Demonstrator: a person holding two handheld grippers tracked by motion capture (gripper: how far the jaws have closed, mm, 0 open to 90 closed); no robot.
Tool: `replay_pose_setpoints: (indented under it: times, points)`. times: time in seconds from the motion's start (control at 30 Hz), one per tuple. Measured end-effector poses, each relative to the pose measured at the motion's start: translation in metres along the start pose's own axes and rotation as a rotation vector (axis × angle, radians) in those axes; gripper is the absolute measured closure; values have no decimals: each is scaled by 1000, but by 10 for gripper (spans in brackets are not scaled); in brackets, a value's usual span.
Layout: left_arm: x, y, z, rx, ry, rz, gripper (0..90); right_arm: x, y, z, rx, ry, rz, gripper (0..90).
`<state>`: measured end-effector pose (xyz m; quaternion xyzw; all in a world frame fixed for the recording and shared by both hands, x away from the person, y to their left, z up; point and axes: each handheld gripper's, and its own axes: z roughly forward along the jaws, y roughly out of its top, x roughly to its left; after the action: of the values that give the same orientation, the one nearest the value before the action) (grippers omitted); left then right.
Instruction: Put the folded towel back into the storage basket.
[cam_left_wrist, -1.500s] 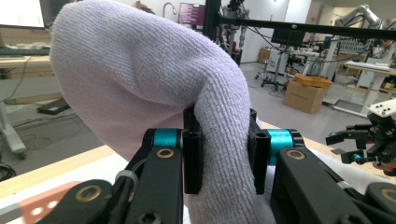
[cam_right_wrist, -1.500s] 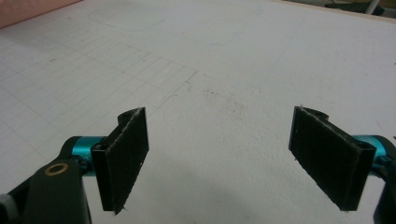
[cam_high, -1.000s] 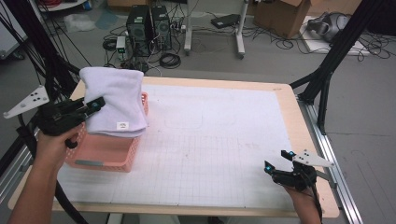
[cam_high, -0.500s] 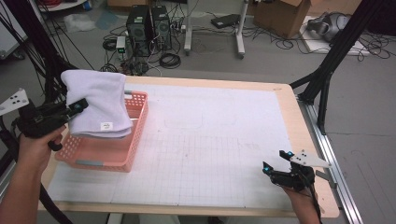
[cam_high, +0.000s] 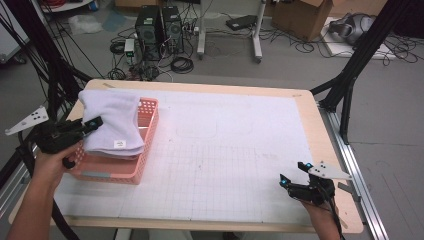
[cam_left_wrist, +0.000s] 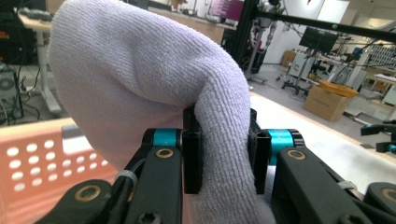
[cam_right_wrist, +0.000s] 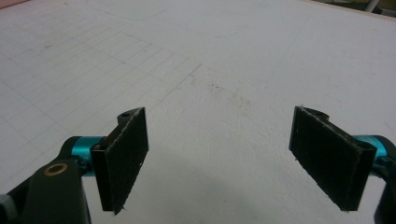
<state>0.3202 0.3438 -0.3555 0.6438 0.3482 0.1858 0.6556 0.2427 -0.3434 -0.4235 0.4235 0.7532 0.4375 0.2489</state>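
Observation:
A folded pale lilac towel (cam_high: 112, 122) hangs over the pink perforated basket (cam_high: 121, 169) at the table's left side. My left gripper (cam_high: 92, 122) is shut on the towel's near left edge. In the left gripper view the towel (cam_left_wrist: 154, 88) bulges up between the two black jaws, with the gripper (cam_left_wrist: 225, 156) pinching a thick fold of it. The basket wall (cam_left_wrist: 32, 158) shows at the lower left there. My right gripper (cam_high: 292, 175) rests low at the table's front right, open, with bare white mat between the jaws (cam_right_wrist: 219, 158).
The white gridded mat (cam_high: 225, 150) covers the wooden table. Black frame posts (cam_high: 350, 75) stand at the right and left. Computer towers (cam_high: 160, 25), cables and a cardboard box (cam_high: 300, 15) lie on the floor beyond the far edge.
My left gripper has pulled the towel leftward and then lowered it onto the basket, so it now drapes lower over the basket's left part. The right gripper has stayed put.

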Motion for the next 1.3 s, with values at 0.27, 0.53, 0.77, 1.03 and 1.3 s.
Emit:
replay_pose_setpoints:
  times: [0.27, 0.53, 0.77, 1.03, 1.3]
  points:
    - [14, -10, -2, -2, 14, -46, 736, -1, -2, -1, 5, -10, 4, 187]
    - [17, -10, -8, 25, 11, -34, 736, 0, -2, 1, 13, -11, -1, 187]
    - [16, -14, 1, 50, 9, -32, 731, 1, -1, 1, 12, -10, -7, 186]
    - [12, -16, 14, 104, -3, -32, 725, 0, -1, 0, 13, -12, -2, 186]
    - [15, -14, 13, 146, 33, -71, 717, -1, -2, -2, 13, -14, -2, 186]
